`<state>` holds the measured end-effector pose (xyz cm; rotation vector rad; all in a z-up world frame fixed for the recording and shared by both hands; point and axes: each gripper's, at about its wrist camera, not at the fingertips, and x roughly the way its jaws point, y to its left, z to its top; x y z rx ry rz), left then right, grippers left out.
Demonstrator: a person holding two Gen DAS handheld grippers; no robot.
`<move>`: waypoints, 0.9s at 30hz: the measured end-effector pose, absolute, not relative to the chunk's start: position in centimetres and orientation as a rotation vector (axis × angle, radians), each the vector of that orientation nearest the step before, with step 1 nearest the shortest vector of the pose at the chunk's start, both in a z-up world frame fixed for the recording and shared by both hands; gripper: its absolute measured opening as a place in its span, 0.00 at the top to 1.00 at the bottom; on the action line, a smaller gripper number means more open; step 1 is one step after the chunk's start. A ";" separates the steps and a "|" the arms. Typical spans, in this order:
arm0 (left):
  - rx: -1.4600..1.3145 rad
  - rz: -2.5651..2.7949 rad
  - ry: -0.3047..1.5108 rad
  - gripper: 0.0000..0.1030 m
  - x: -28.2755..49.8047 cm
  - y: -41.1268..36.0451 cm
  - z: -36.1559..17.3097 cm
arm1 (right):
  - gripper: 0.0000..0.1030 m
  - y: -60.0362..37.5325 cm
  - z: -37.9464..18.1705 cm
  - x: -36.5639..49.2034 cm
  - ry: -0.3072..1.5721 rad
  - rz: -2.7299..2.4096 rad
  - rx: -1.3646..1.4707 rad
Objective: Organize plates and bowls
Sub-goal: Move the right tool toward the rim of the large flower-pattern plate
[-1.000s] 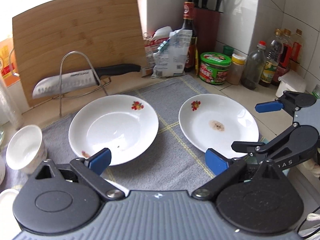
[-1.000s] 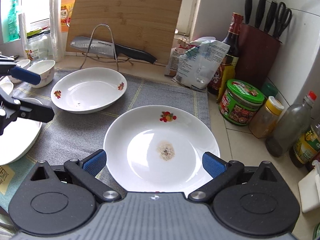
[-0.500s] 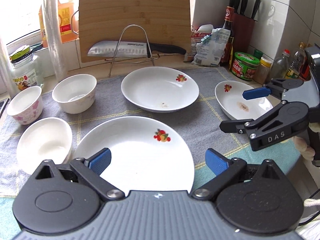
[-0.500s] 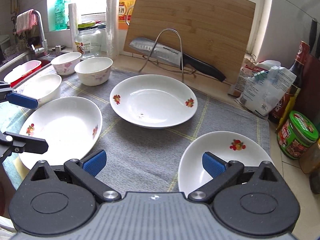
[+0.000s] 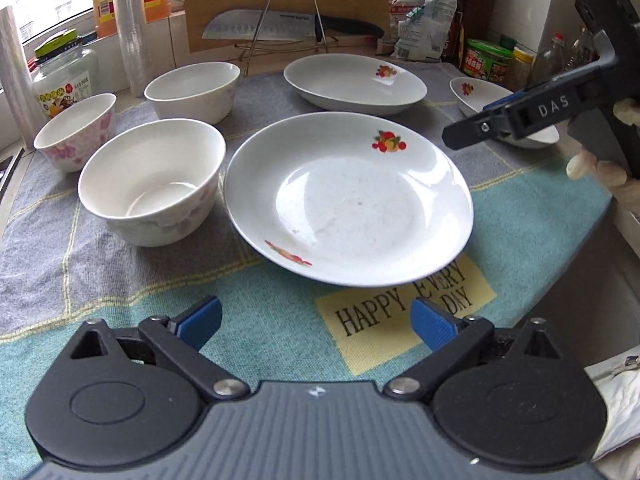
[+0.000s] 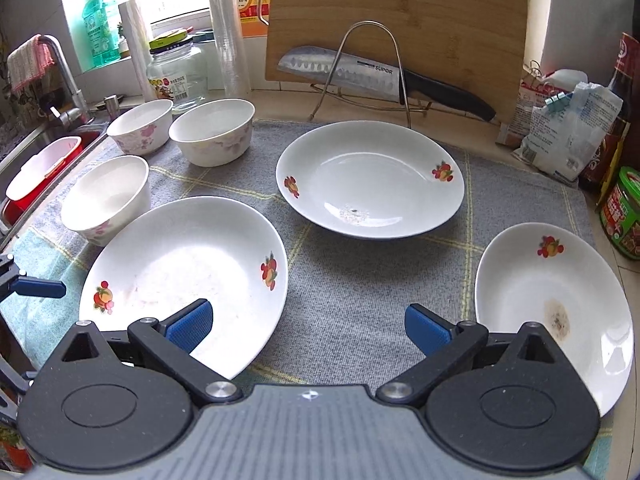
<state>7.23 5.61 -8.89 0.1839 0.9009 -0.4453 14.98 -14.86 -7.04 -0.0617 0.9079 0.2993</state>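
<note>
Now both tongs are hanging open and empty above the towel [image 6: 360,292] covering the tabletop. Left tongs [image 5: 316,320] are facing the near plate [image 5: 348,200], which is sitting just beside a white bowl [image 5: 150,188]. Right tongs [image 6: 308,326] are hovering between that plate and a stained plate [image 6: 556,304]; a third plate [image 6: 370,178] and two more bowls [image 6: 212,130] are lying farther back.
</note>
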 end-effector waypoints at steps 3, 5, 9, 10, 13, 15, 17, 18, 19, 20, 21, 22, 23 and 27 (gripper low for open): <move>0.220 -0.484 0.898 0.03 7.3 5.1 -9.8 | 0.00 -14.4 -7.4 14.8 0.936 0.301 -0.059; 0.233 -0.492 0.891 0.03 7.5 4.8 -10.2 | 0.00 -14.1 -7.6 14.7 0.959 0.303 -0.060; 0.244 -0.520 0.862 0.01 8.0 4.1 -10.4 | 0.00 -13.8 -8.3 15.0 0.996 0.330 -0.070; 0.248 -0.519 0.856 0.01 8.2 3.9 -10.4 | 0.00 -13.8 -8.5 15.3 1.008 0.342 -0.068; 0.252 -0.524 0.845 0.01 8.6 3.5 -10.5 | 0.00 -14.0 -9.0 16.0 1.033 0.381 -0.054; 0.249 -0.518 0.841 0.00 8.9 3.4 -10.5 | 0.00 -14.1 -9.5 16.7 1.056 0.411 -0.045; 0.245 -0.513 0.841 0.00 9.0 3.3 -10.6 | 0.00 -14.1 -9.8 17.3 1.073 0.455 -0.030; 0.244 -0.510 0.840 0.00 9.1 3.3 -10.6 | 0.00 -14.0 -9.9 17.6 1.084 0.476 -0.025; 0.243 -0.507 0.841 0.00 9.1 3.3 -10.6 | 0.00 -14.0 -10.0 18.0 1.095 0.496 -0.022; 0.241 -0.502 0.841 0.00 9.2 3.2 -10.6 | 0.00 -13.9 -10.2 18.3 1.102 0.513 -0.020; 0.238 -0.498 0.841 0.00 9.2 3.3 -10.7 | 0.00 -13.8 -10.3 18.6 1.107 0.531 -0.017; 0.236 -0.493 0.841 0.00 9.2 3.2 -10.7 | 0.00 -13.7 -10.3 18.9 1.105 0.545 -0.021; 0.234 -0.488 0.841 0.00 9.1 3.2 -10.7 | 0.00 -13.5 -10.3 19.2 1.106 0.559 -0.029; 0.228 -0.476 0.840 0.00 9.2 3.1 -10.7 | 0.00 -13.0 -10.3 20.4 1.107 0.609 -0.046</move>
